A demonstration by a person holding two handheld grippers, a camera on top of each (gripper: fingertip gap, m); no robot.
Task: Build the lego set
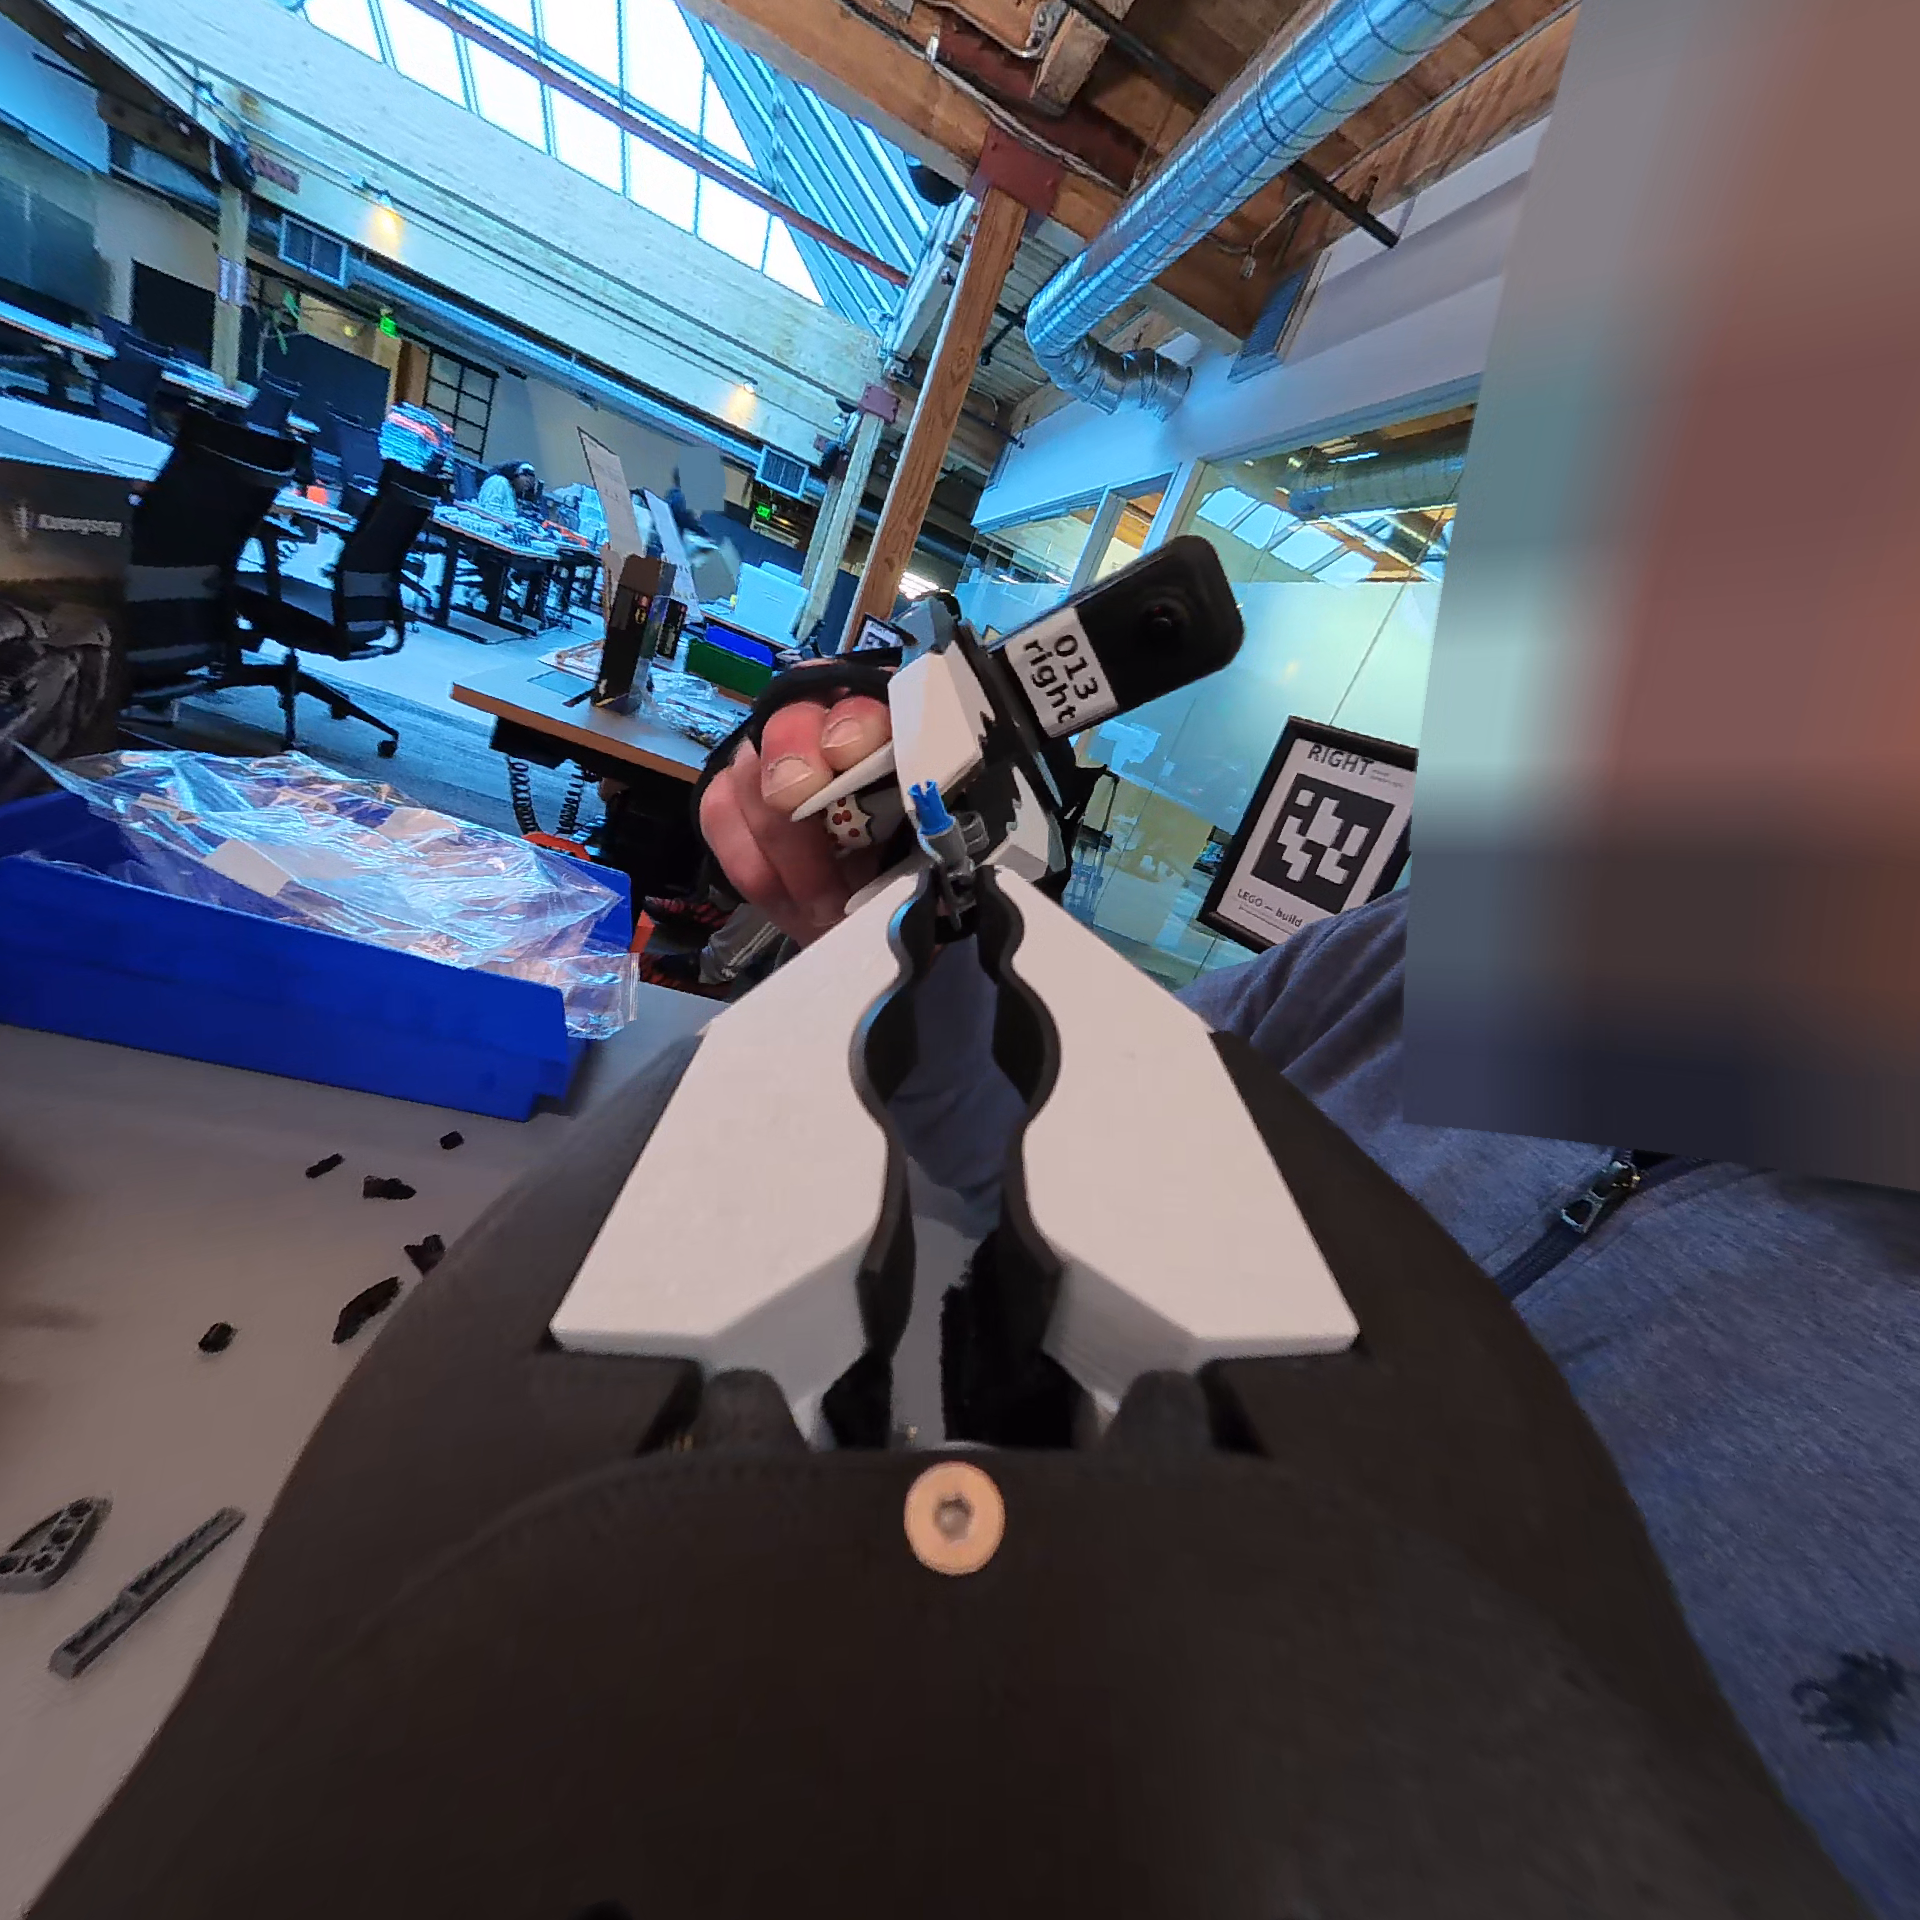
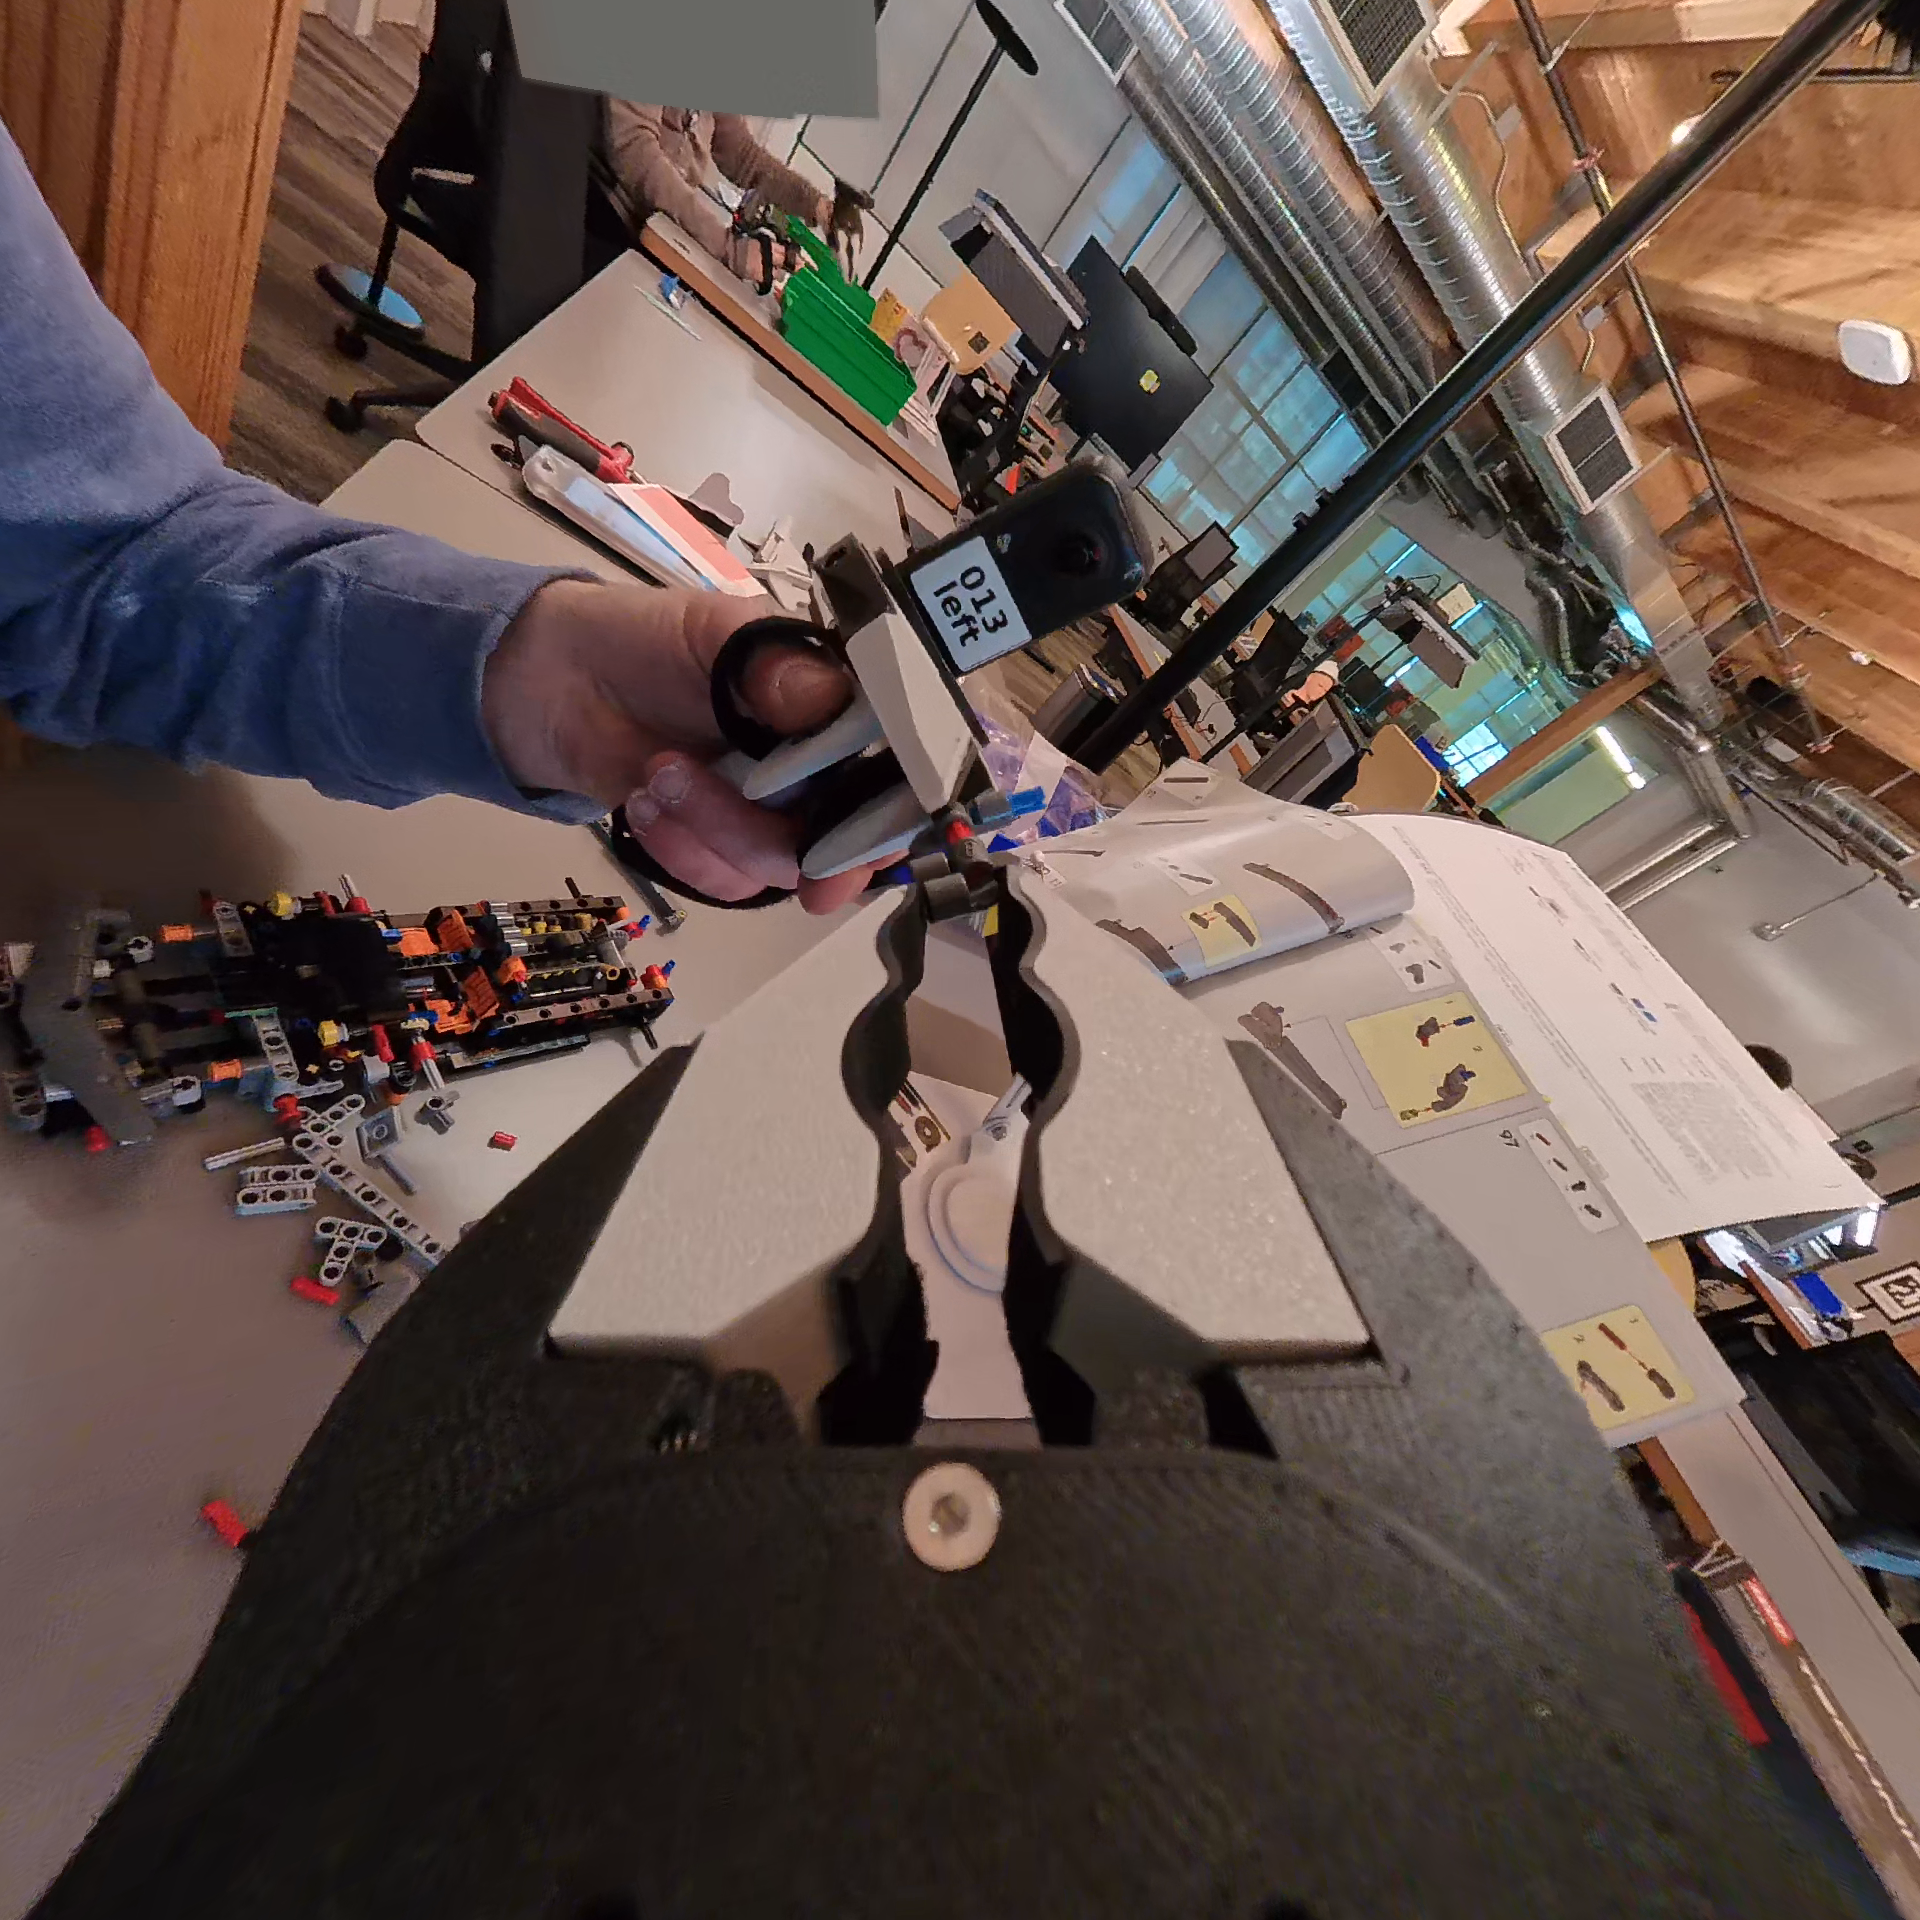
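Both grippers meet tip to tip in the air on one small lego piece. In the left wrist view my left gripper (image 1: 956, 883) is shut on the small grey piece with a blue pin (image 1: 940, 826) on top; the right gripper (image 1: 935, 769) faces it from beyond. In the right wrist view my right gripper (image 2: 961, 888) is shut on the dark grey connector (image 2: 951, 888) of the same piece, with a red pin and a blue pin (image 2: 1013, 802) at the left gripper's tips (image 2: 935, 821). A large partly built black and orange lego model (image 2: 343, 997) lies on the table at left.
Loose grey beams and red pins (image 2: 332, 1195) lie below the model. An open instruction booklet (image 2: 1455, 1039) lies to the right. A blue bin (image 1: 260, 966) with clear plastic bags stands on the table, with small black parts (image 1: 364, 1299) and grey beams (image 1: 145, 1590) near it. The tips of both grippers are at nearly the same place.
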